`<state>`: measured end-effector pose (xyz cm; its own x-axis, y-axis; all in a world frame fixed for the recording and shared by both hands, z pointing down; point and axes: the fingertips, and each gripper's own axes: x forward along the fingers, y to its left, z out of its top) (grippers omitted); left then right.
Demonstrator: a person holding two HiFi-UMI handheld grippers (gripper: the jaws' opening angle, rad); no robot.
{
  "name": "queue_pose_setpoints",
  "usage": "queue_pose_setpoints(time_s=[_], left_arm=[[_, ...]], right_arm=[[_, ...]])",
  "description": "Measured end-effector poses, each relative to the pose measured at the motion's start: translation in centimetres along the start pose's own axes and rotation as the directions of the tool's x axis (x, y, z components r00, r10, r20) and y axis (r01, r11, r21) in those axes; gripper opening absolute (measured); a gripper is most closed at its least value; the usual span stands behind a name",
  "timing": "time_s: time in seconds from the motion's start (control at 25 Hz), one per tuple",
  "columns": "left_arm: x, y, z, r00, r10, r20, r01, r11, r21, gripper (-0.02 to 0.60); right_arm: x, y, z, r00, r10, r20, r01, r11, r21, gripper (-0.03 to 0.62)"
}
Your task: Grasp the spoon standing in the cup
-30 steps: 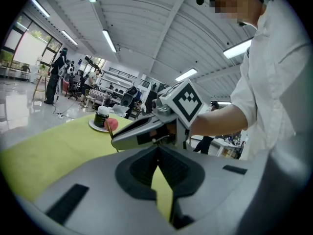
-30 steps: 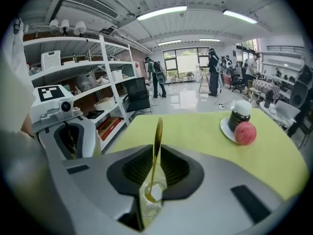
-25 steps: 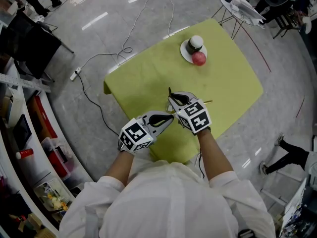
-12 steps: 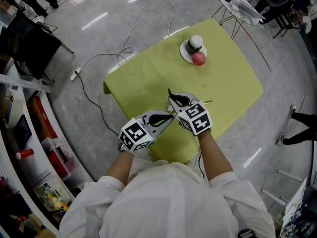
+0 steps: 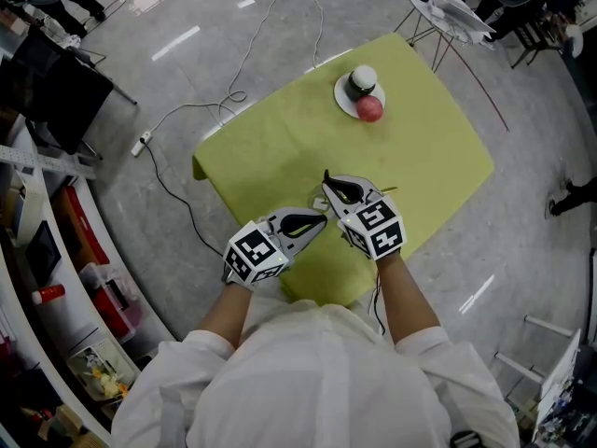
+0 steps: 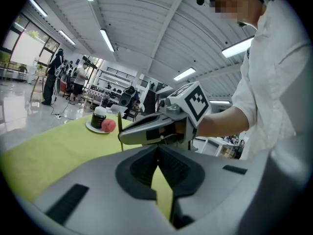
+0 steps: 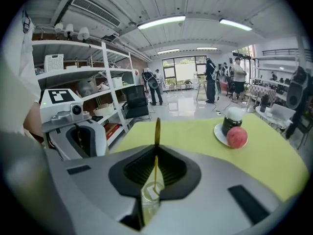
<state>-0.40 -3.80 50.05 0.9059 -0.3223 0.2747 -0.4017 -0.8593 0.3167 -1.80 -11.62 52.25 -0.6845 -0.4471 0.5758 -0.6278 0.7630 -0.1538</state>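
Note:
A thin gold spoon (image 7: 156,131) stands upright in a small clear cup (image 7: 149,195) on the yellow-green table (image 5: 280,138). My right gripper (image 7: 156,155) has its jaws around the spoon's handle above the cup and is closing, the pads touching the stem. In the head view the spoon (image 5: 326,177) pokes up just past my right gripper (image 5: 329,194). My left gripper (image 5: 321,221) lies just left of it, jaws shut, nothing seen between them. The left gripper view shows the spoon (image 6: 120,137) at the right gripper's tip.
A white plate (image 5: 347,101) at the table's far side carries a dark jar with a white lid (image 5: 362,80) and a red apple (image 5: 369,109). Cables run across the floor beyond the table. Shelves stand to the left.
The right gripper has shifted slightly down and right in the head view while staying at the spoon. The left gripper has stayed where it was.

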Motion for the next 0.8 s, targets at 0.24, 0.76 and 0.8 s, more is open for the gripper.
queue_pose_setpoints(time_s=[0.24, 0.76, 0.8], left_arm=[[0.4, -0.3, 0.2, 1.0, -0.013, -0.006, 0.013, 1.0, 0.01, 0.005], [0.9, -1.1, 0.2, 0.999, -0.034, -0.014, 0.034, 0.999, 0.026, 0.005], [1.0, -1.2, 0.1, 0.999, -0.035, -0.015, 0.036, 0.999, 0.027, 0.005]], right_arm=[[-1.8, -0.3, 0.9, 0.998, -0.019, 0.051, 0.019, 1.0, 0.005, 0.009], [-6.2, -0.7, 3.9, 0.982, -0.051, 0.18, 0.046, 0.998, 0.034, 0.008], [-6.6, -0.7, 4.0, 0.98, -0.053, 0.189, 0.047, 0.998, 0.038, 0.008]])
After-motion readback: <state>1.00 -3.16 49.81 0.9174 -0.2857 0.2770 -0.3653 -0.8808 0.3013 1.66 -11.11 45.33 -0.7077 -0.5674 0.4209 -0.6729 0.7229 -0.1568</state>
